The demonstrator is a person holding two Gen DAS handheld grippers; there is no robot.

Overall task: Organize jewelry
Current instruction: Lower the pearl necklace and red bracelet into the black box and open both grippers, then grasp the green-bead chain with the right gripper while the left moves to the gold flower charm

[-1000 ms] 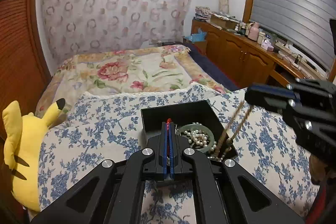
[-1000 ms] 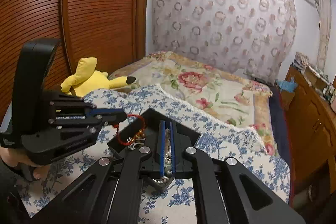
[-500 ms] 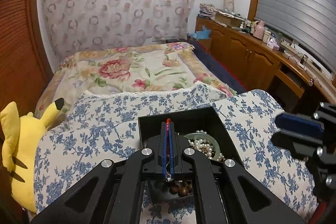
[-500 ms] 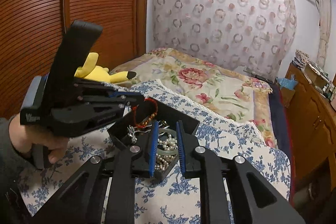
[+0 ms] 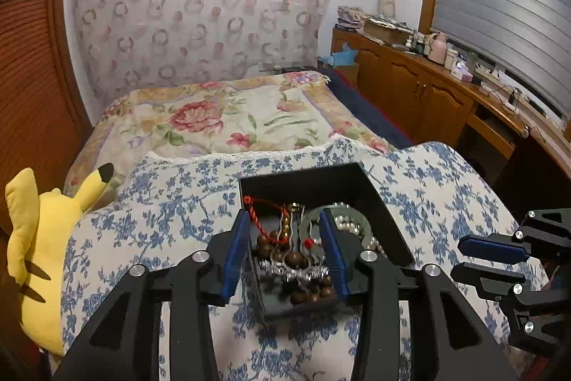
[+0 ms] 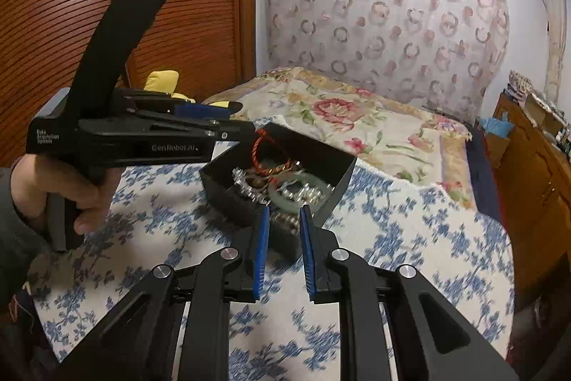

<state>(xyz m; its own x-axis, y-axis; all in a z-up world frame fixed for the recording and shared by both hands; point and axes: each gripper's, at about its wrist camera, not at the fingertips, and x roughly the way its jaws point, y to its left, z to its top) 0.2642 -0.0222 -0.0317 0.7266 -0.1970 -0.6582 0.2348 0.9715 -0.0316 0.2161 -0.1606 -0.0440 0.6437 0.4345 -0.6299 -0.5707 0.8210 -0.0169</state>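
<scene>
A black box [image 5: 303, 181] on the blue-flowered cloth [image 5: 171, 209] holds brown beads [image 5: 296, 259], pearls [image 5: 371, 241], a green bangle [image 6: 285, 200] and a red cord bracelet [image 5: 264, 216]. My left gripper [image 5: 283, 213] hovers over the box with its jaws opening. The red cord lies loose below and between them, and the pads do not press on it. In the right wrist view the left gripper [image 6: 244, 118] is held by a hand [image 6: 71, 188] over the box [image 6: 232, 202]. My right gripper [image 6: 284, 213] stands slightly open and empty in front of the box's near corner, also seen as the right gripper [image 5: 458, 257].
A yellow plush toy [image 5: 39, 238] lies left of the cloth. Behind it stretches a bed with a rose-patterned cover [image 5: 221, 120]. Wooden cabinets [image 5: 428, 88] with clutter on top line the right wall, and a slatted wooden door [image 6: 178, 6] stands at the left.
My left jaws parted and the red cord bracelet dropped into the box. My right gripper let go of a beaded string over the box, opened a little and drew back to the right and down.
</scene>
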